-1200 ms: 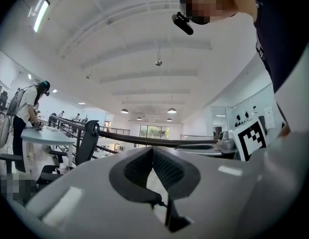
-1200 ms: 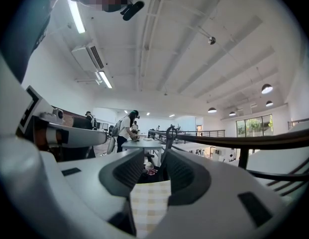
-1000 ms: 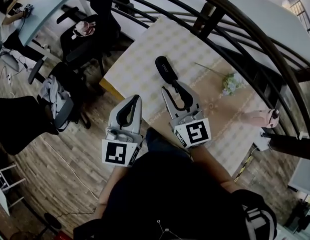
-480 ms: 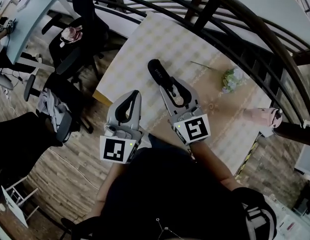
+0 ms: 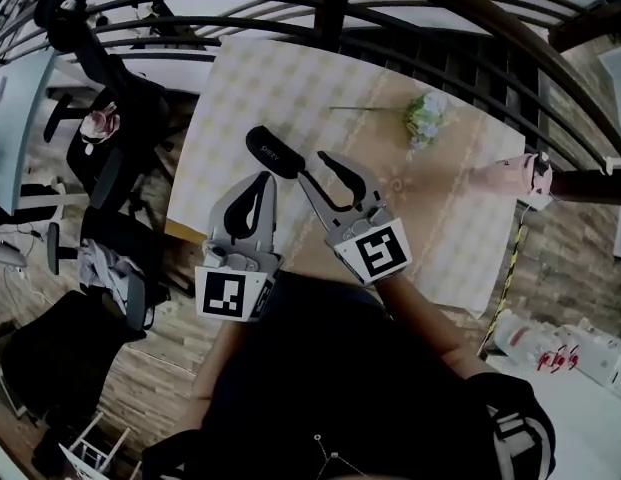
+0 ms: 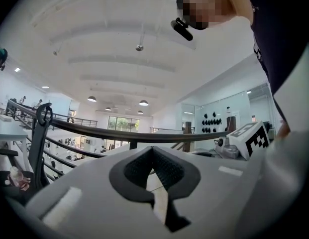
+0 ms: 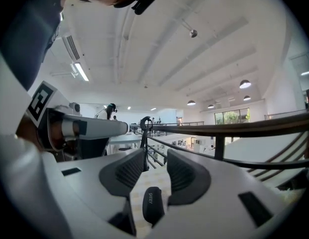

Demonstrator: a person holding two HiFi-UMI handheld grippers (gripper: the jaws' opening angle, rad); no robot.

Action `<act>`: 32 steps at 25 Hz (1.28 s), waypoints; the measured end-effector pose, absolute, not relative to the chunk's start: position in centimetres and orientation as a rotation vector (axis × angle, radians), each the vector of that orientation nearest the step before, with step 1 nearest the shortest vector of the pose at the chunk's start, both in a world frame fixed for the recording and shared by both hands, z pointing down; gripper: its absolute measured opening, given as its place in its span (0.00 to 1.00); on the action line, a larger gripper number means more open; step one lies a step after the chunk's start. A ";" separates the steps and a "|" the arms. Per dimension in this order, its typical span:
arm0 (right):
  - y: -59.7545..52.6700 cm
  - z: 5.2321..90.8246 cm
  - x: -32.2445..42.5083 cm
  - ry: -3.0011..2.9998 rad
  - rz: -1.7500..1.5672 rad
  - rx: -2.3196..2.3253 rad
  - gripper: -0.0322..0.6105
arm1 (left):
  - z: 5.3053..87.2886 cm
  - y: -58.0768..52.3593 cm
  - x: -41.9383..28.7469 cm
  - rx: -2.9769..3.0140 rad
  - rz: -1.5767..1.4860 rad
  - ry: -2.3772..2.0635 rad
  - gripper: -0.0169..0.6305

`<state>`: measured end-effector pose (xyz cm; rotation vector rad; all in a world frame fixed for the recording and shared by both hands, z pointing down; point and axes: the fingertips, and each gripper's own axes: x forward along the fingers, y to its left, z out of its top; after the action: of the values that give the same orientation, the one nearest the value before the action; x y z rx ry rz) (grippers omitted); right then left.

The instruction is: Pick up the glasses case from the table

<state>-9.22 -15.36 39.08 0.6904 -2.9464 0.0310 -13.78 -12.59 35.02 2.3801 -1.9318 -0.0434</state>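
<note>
One glasses case (image 5: 274, 153) near right gripper (image 5: 313, 165)

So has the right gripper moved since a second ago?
Yes: the right gripper has closed in on the glasses case, open jaws reaching its near end.

Barely any readable text here
The glasses case (image 7: 153, 206) has pale lettering on top, too blurry to spell out.
</note>
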 end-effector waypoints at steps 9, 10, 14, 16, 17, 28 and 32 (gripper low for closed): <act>-15.9 38.7 -4.5 -2.884 0.002 0.896 0.22 | 35.2 -14.4 -10.4 2.510 -0.011 -1.771 0.04; -16.0 38.6 -4.1 -2.876 0.004 0.923 0.22 | 35.2 -14.6 -10.1 2.525 -0.011 -1.753 0.04; -16.5 38.2 -3.2 -2.841 -0.013 1.013 0.22 | 35.0 -15.3 -9.7 2.578 -0.008 -1.681 0.04; -16.9 38.1 -3.2 -2.825 -0.013 1.053 0.22 | 35.0 -15.6 -9.7 2.606 -0.007 -1.645 0.04; -17.0 38.2 -3.2 -2.817 -0.007 1.070 0.22 | 35.0 -15.8 -9.9 2.622 -0.017 -1.630 0.04; -18.3 40.1 -7.8 -2.757 0.050 1.126 0.23 | 37.3 -17.4 -14.6 2.642 0.000 -1.504 0.04; -18.4 40.9 -10.2 -2.757 0.067 1.094 0.23 | 38.3 -17.8 -16.7 2.629 0.006 -1.479 0.04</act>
<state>-10.24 -18.43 40.85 1.0941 -2.7572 0.0674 -16.68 -17.77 38.28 2.6292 -1.4794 0.0056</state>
